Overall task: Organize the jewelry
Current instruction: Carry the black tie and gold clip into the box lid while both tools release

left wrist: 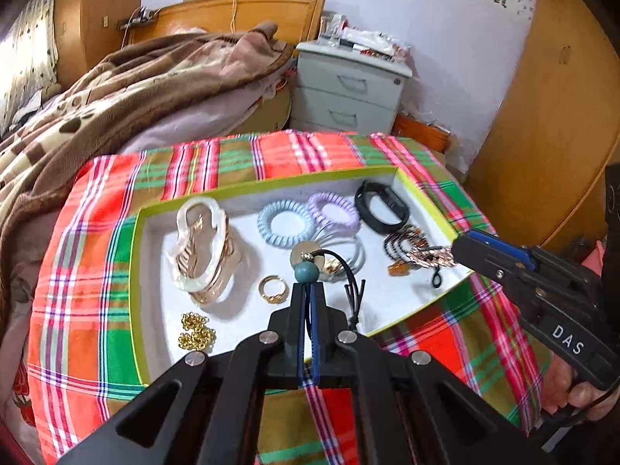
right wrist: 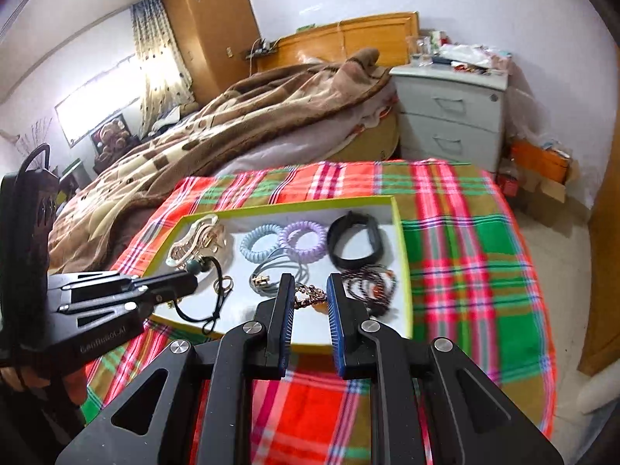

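Note:
A white tray with a lime-green rim (left wrist: 271, 184) (right wrist: 290, 203) lies on the plaid cloth and holds the jewelry. My left gripper (left wrist: 308, 286) (right wrist: 193, 281) is shut on a black cord with a teal bead (left wrist: 306, 271) (right wrist: 192, 266); the cord's loop dangles over the tray's near side. My right gripper (right wrist: 310, 283) (left wrist: 455, 250) is shut on a rose-gold ornament (right wrist: 310, 295) (left wrist: 430, 255) above the tray's right part, beside a dark bead bracelet (left wrist: 403, 242). In the tray lie a white-and-gold hair claw (left wrist: 205, 248), blue (left wrist: 285, 224) and purple (left wrist: 333, 209) coil ties, a black wristband (left wrist: 381, 207) and a gold ring (left wrist: 273, 290).
A small gold chain (left wrist: 195, 333) sits in the tray's near left corner. The plaid cloth (right wrist: 465, 255) covers a round surface. A bed with a brown blanket (left wrist: 135, 89) lies behind, a grey nightstand (left wrist: 348, 89) stands beyond the tray, and a wooden wardrobe (left wrist: 562, 97) is at the right.

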The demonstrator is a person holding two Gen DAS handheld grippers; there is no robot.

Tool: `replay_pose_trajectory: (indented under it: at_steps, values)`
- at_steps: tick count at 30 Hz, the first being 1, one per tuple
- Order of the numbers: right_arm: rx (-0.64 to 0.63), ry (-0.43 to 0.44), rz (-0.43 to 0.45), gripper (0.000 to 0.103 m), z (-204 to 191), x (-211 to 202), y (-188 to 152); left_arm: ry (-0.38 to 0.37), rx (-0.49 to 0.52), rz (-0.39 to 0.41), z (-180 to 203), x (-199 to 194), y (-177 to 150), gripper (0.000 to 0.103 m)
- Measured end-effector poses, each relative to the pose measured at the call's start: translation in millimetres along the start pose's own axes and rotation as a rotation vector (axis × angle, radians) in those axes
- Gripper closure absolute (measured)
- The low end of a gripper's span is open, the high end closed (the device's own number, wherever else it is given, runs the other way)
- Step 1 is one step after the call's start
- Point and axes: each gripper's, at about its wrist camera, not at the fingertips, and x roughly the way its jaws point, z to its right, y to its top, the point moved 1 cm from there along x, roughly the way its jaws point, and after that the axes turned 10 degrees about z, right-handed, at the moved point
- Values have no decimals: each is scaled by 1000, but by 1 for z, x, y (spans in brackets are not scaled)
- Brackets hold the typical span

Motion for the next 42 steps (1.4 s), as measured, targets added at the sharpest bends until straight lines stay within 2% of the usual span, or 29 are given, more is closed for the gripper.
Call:
replay_pose_trajectory:
  at_steps: [8, 23, 27, 31, 34, 42]
  values:
    - [-12, 20, -79, 86, 1, 29, -10, 17, -16, -36, -7, 18, -6, 101]
    - [-47, -13, -112, 85, 2, 36, -17, 18, -40, -66, -10, 25, -11, 97]
    - [-43, -20, -107, 85, 3, 34, -16, 18, -41, -65, -9, 23, -11, 78]
    - [-36, -16, -88, 78, 3, 27, -14, 20, -39, -53, -7, 18, -10, 74]
    - [-30, -20, -75, 68, 3, 22, -13, 22, -40, -45, -6, 14, -9, 70]
    - [-13, -56, -10, 68, 1, -3, -10, 52, -45, -4, -2, -6, -9, 63]
